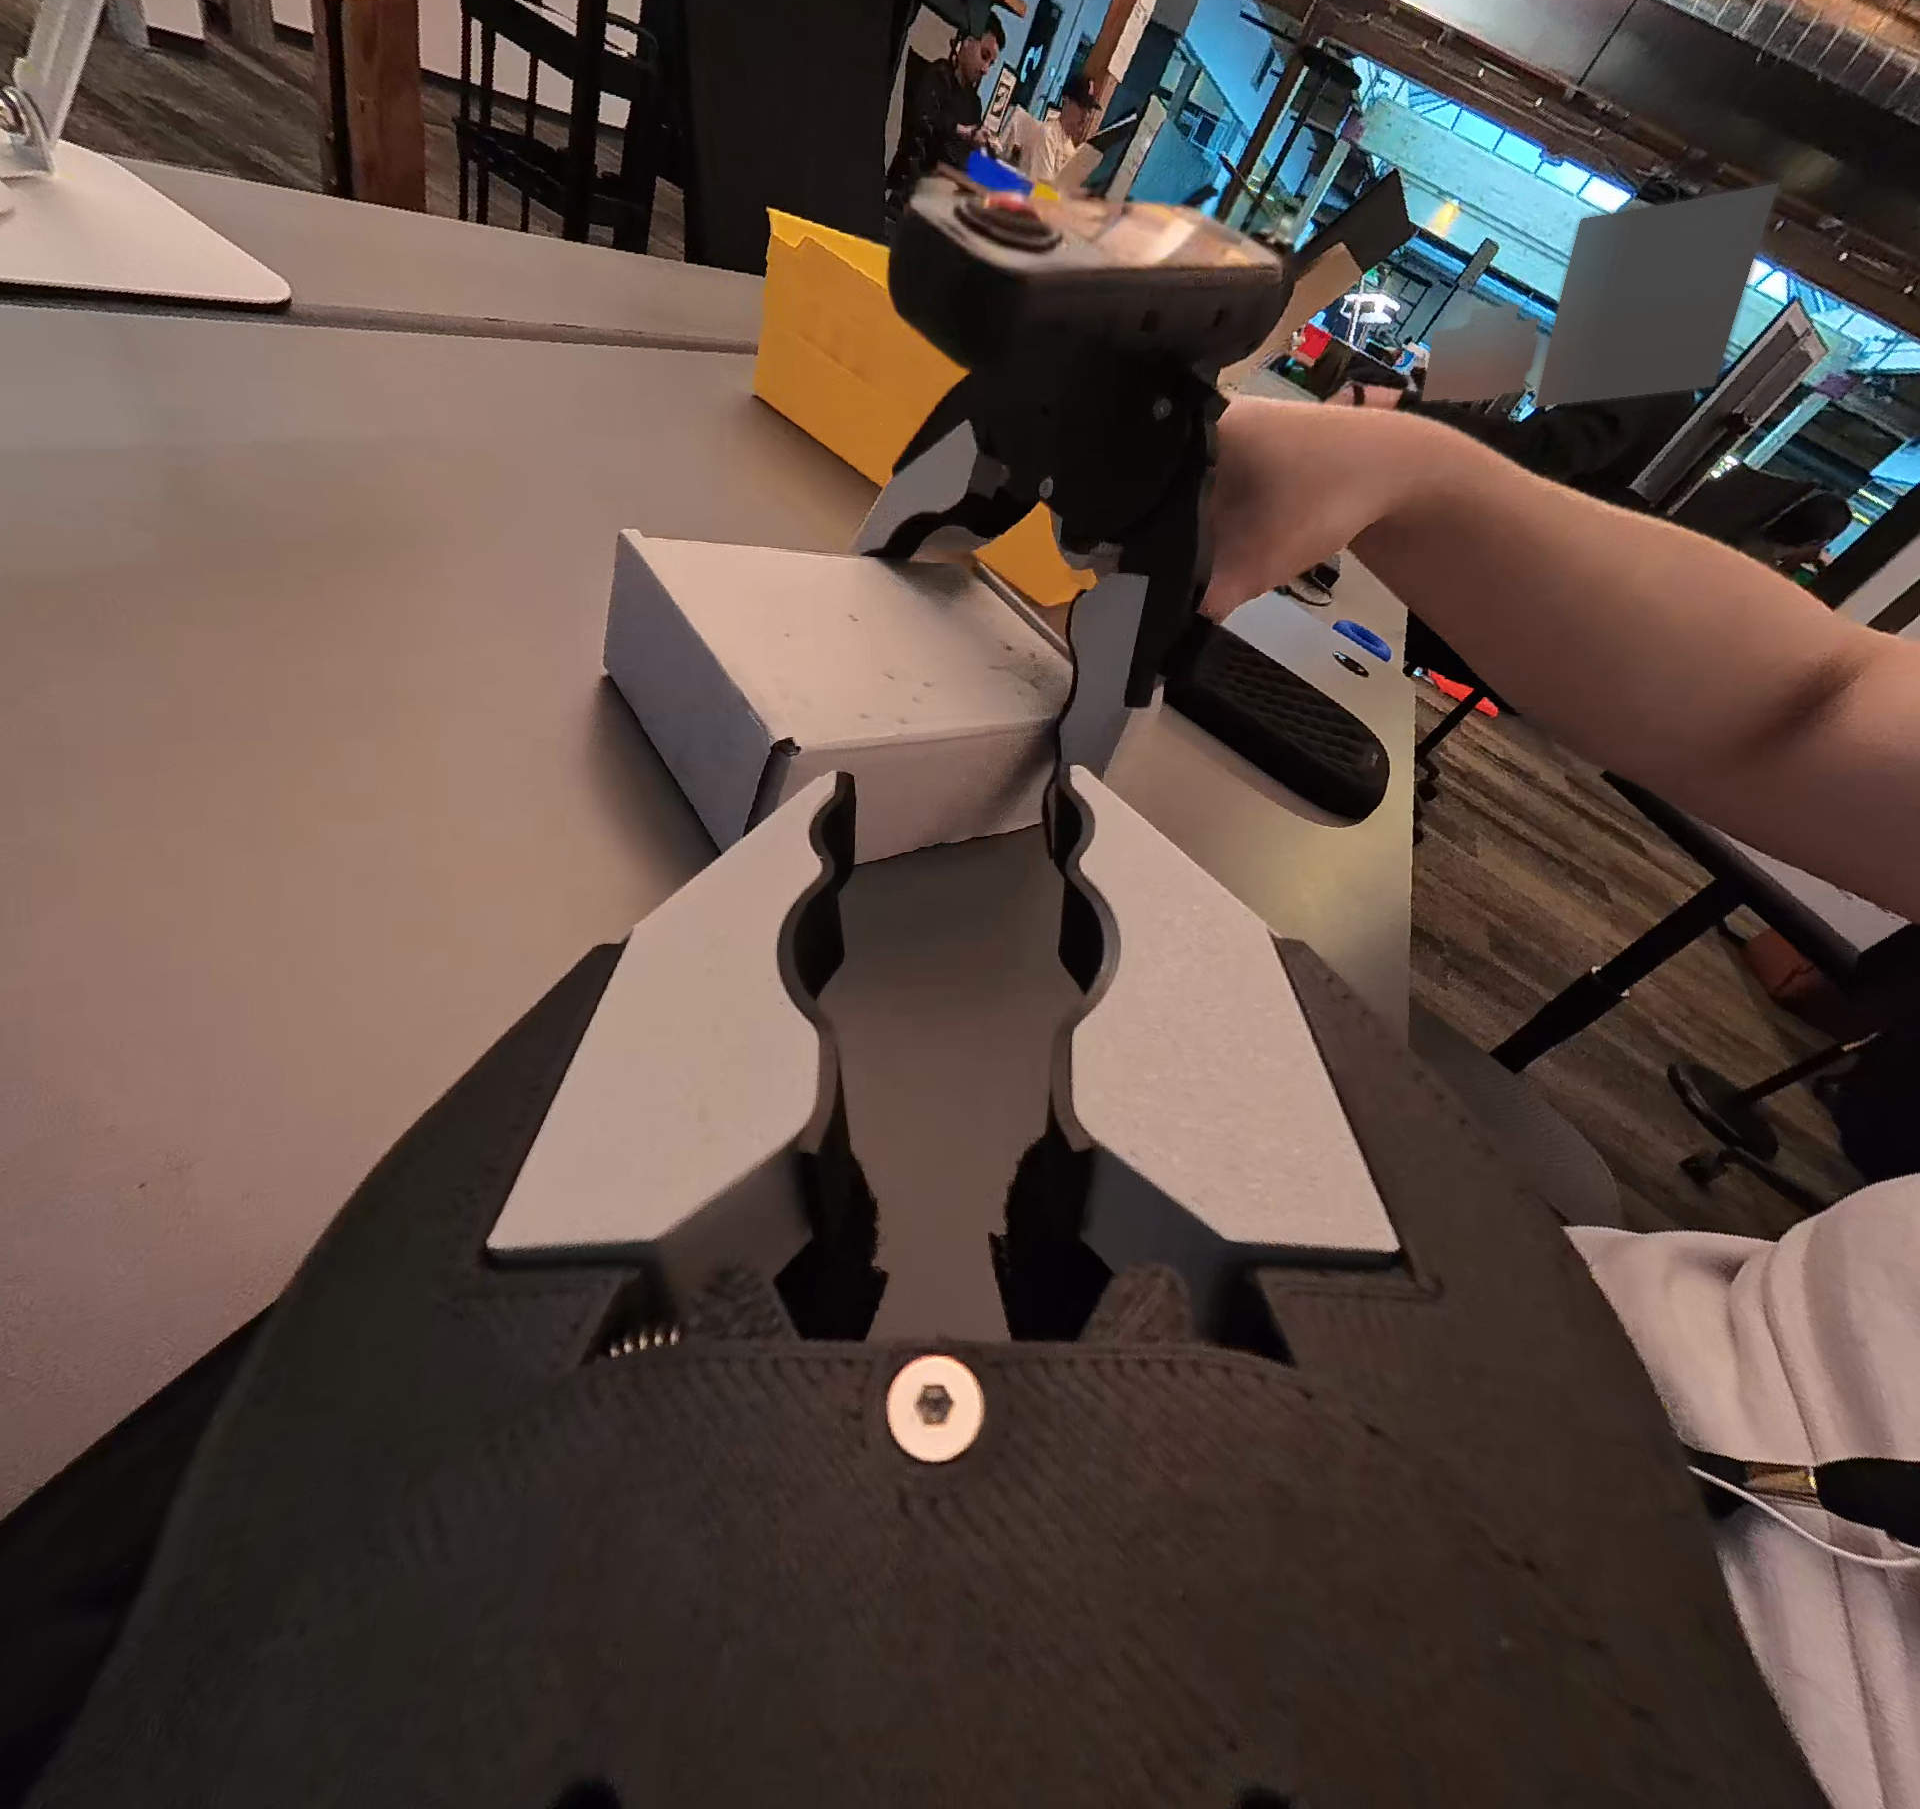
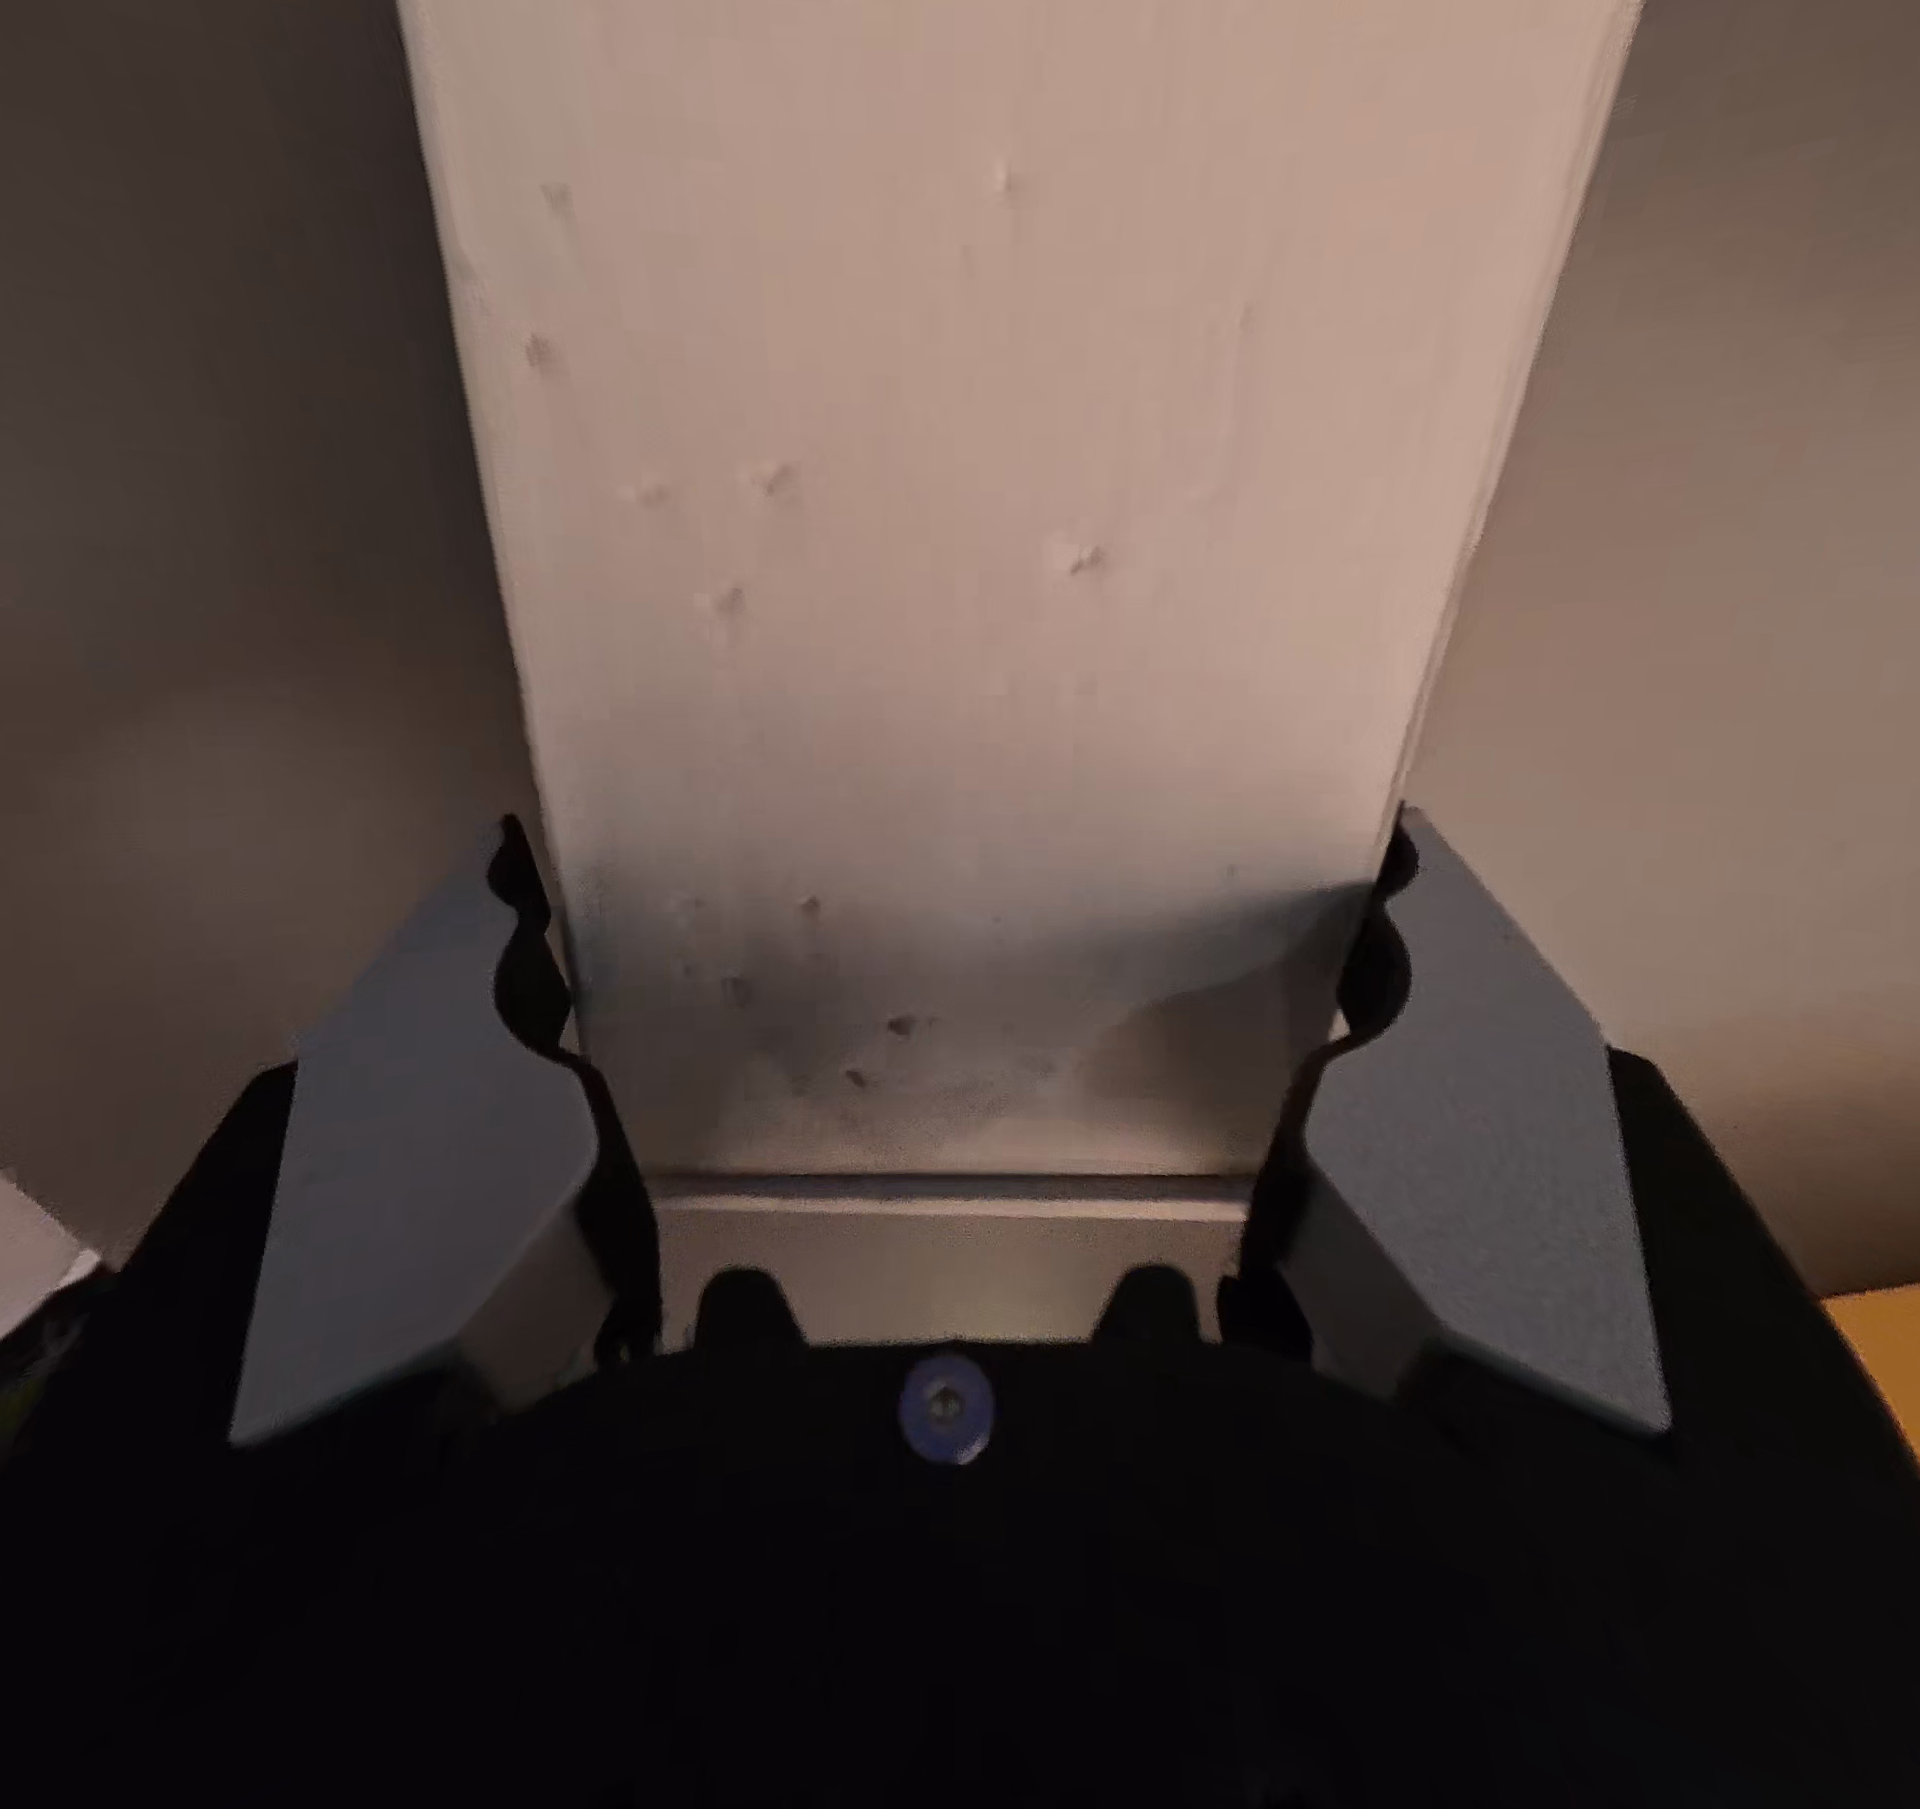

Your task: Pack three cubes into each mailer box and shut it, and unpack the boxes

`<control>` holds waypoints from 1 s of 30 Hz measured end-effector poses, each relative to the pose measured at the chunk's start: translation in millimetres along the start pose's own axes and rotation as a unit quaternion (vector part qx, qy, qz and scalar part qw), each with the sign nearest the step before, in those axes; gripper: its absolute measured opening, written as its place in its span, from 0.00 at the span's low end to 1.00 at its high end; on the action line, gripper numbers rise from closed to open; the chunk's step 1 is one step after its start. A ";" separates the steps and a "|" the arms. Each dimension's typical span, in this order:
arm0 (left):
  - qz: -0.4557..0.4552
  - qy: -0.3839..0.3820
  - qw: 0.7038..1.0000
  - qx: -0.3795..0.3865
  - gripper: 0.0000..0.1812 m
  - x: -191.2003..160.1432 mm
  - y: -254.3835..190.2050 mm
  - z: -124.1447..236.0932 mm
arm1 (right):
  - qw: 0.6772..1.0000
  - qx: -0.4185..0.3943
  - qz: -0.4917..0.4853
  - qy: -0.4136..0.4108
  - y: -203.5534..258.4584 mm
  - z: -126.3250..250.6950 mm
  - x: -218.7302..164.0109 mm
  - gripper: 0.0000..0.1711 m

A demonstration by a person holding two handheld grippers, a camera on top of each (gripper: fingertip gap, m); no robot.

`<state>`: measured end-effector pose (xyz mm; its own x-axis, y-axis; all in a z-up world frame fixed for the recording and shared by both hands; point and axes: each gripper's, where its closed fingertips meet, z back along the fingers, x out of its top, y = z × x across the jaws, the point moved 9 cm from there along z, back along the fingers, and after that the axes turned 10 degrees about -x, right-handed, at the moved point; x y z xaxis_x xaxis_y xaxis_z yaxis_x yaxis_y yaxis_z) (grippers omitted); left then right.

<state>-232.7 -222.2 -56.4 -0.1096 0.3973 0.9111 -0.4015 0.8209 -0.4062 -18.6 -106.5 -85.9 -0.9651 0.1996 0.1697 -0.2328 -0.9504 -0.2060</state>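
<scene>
Right now the grey table (image 1: pixel 312 616) spreads out ahead of my left gripper (image 1: pixel 951 803) and to both sides of it. On it, straight past my left fingertips, lies the white mailer box (image 1: pixel 831 658), lid down and shut, its near corner just beyond the tips. Farther off, behind the white box, sits a yellow mailer box (image 1: pixel 831 346). My left gripper hangs empty, its fingers parted with bare tabletop showing between them.

My right gripper (image 2: pixel 961 886) reaches down over the far end of the white box (image 2: pixel 987 409), my right hand (image 1: pixel 1278 502) behind it. From its own camera the box lid fills the space between the fingers (image 2: pixel 416 1084), one finger running along each long side of the box. They look pressed against the cardboard, though the picture is blurred and shadowed there, so I cannot be sure of firm contact. A sliver of yellow (image 2: pixel 1870 1344) shows at the right edge.
</scene>
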 end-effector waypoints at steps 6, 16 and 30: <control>0.002 0.003 1.000 0.000 0.20 -0.4 0.5 -0.5 | 0.999 -0.031 0.024 -0.025 2.9 2.6 -1.2 0.84; 0.004 -0.002 1.000 -0.003 0.20 -0.1 0.6 0.8 | 0.984 -0.144 0.104 -0.005 0.1 33.9 -3.4 0.82; 0.008 0.006 1.000 -0.009 0.20 -1.0 0.7 -0.8 | 0.989 -0.138 0.012 -0.054 -108.1 154.9 -70.5 0.82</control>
<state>-232.1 -221.7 -57.6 -0.1039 0.4152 0.9038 -0.3826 0.8221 -0.4216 93.3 -54.7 73.7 -0.9556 0.1375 0.2605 -0.2489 -0.8499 -0.4645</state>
